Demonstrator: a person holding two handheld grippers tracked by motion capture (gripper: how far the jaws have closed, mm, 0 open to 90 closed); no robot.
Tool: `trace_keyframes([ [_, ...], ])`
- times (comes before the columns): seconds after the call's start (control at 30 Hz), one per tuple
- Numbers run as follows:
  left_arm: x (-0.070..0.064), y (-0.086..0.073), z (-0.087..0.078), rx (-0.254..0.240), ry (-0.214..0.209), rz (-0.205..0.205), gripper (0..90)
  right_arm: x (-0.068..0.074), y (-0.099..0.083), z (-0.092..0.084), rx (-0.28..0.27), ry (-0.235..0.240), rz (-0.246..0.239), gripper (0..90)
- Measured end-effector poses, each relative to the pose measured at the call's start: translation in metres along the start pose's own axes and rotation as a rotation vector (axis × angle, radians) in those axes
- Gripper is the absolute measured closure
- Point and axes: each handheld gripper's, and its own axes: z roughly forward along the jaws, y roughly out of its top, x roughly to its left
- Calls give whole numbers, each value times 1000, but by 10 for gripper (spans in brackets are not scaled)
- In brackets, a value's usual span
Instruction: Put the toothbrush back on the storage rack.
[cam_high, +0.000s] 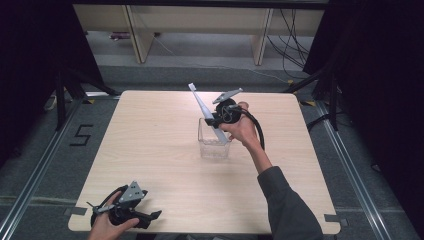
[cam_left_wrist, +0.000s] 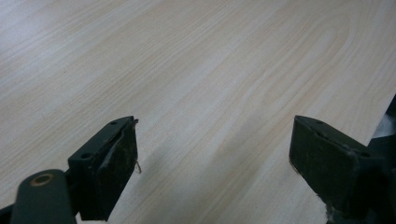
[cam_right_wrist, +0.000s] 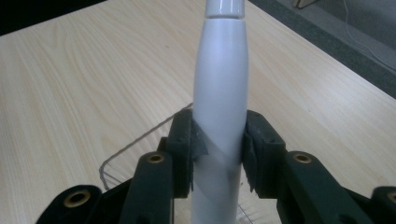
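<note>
Right claw (cam_high: 218, 120) pinches slim white plastic toothbrush (cam_high: 202, 106), tilted, lower end inside clear square plastic cup (cam_high: 214, 145). Left claw (cam_high: 152, 216) spread, over pale wooden worktop (cam_high: 150, 150).

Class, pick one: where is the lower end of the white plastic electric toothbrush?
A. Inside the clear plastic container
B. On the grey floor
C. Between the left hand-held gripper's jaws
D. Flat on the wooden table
A: the white plastic electric toothbrush, clamped by the right hand-held gripper, slants down into the clear plastic container.
</note>
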Motion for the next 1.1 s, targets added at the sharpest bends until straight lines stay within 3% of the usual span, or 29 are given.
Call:
trace_keyframes([
  [0.1, 0, 0, 0, -4, 0, 1, 150, 0, -2, 5, 12, -3, -9, 670],
  [0.13, 0, 0, -1, -1, 1, 7, 150, 2, -2, 4, 34, -13, 21, 670],
  [0.17, 0, 0, 0, -2, 0, 5, 150, 1, -3, 6, 15, -9, -19, 669],
  [0.2, 0, 0, 0, -4, 0, 3, 151, 3, -2, 6, 25, -4, -3, 669],
  [0.23, 1, 0, -1, 1, 1, 8, 150, 2, -3, 9, 13, -10, -38, 669],
  [0.4, 0, 0, -1, -1, 2, 6, 150, 6, -4, 13, 63, -1, -18, 669],
  [0.5, -1, 0, -1, -11, 0, -2, 150, 5, -6, 17, 49, -15, -50, 669],
  [0.6, 0, 0, -1, -1, 2, 5, 150, 6, -9, 21, 92, -24, -22, 669],
  [0.67, 0, 0, -1, -2, 3, 5, 150, 7, -10, 22, 94, -2, 14, 669],
  [0.7, -1, 0, -1, -11, 0, -6, 151, 7, -10, 23, 94, -10, 10, 669],
  [0.73, -1, 0, -1, -11, 0, -4, 150, 5, -11, 23, 98, -13, -28, 669],
  [0.83, 0, 0, 0, -6, 0, 0, 150, 6, -12, 25, 104, -11, -11, 669],
  [1.0, 0, 0, 0, -2, 1, 6, 150, 5, -12, 26, 126, -16, -25, 669],
  [1.1, 0, 0, 0, -2, 2, 4, 151, 5, -13, 27, 145, -14, 6, 669],
])
